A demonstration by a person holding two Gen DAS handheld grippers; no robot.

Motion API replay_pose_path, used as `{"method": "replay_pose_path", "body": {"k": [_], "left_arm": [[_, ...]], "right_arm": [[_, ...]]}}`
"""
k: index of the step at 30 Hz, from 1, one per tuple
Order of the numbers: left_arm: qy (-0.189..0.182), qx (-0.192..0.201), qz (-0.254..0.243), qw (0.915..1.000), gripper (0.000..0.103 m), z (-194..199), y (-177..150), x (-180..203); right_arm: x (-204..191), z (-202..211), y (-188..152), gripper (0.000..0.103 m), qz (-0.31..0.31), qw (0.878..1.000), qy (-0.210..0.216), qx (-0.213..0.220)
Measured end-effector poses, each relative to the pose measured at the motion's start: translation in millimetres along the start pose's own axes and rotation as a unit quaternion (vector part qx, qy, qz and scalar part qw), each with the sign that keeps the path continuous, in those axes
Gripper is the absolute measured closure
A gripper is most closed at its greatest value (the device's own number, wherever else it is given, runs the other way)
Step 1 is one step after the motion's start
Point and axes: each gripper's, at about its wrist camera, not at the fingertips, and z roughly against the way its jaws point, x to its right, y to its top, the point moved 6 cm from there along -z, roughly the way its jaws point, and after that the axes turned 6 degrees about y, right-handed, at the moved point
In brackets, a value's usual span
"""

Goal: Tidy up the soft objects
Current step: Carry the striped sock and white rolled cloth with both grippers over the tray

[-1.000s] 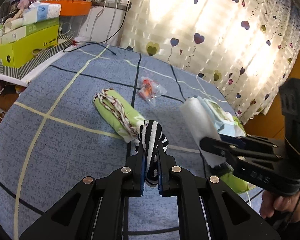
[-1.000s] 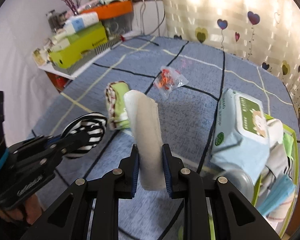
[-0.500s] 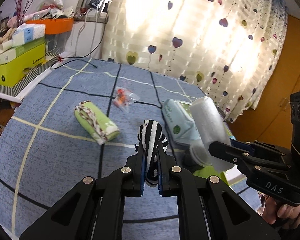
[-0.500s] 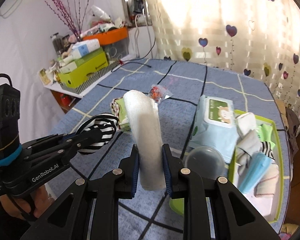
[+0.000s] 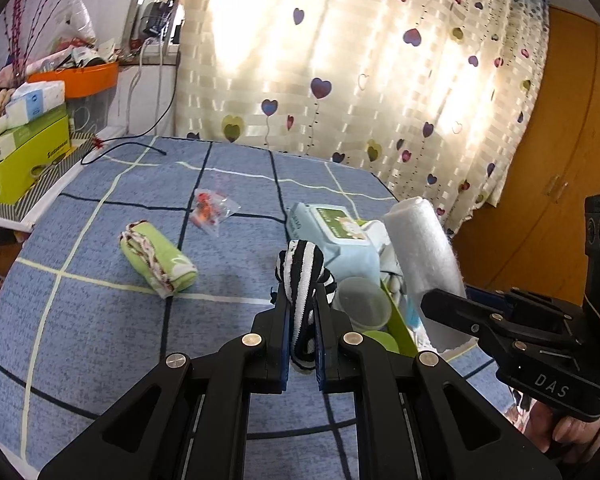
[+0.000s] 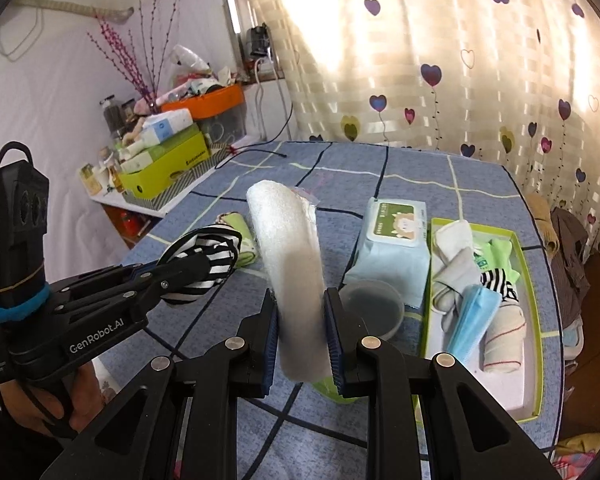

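My left gripper [image 5: 302, 300] is shut on a black-and-white striped sock roll [image 5: 300, 276] and holds it above the blue checked bedcover [image 5: 100, 320]. My right gripper [image 6: 300, 308] is shut on a rolled white towel [image 6: 290, 252], held upright above the bed. Each gripper shows in the other's view, the right gripper [image 5: 440, 300] to the right and the left gripper [image 6: 196, 260] to the left. A green-rimmed tray [image 6: 534, 300] at the right holds several socks, a blue mask and small towels. A rolled green cloth [image 5: 156, 258] lies on the bed.
A pack of wet wipes [image 6: 392, 240] and a clear round lid [image 6: 372, 308] lie beside the tray. A small plastic packet [image 5: 210, 210] lies further back. A cluttered side shelf with green boxes [image 5: 24, 156] stands at the left. A heart-patterned curtain [image 5: 360, 80] hangs behind.
Both grippers have risen and swung right with their loads still held. The tray and wet wipes have come into fuller view.
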Motion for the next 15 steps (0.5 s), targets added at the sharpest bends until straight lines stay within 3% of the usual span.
{"method": "replay_pose_path", "body": {"k": [15], "left_arm": [[-0.013,-0.014,-0.019,0.9996,0.093,-12,0,33]], "right_arm": [[31,21,-14,0.082,-0.029,0.999,-0.009,0.018]]}}
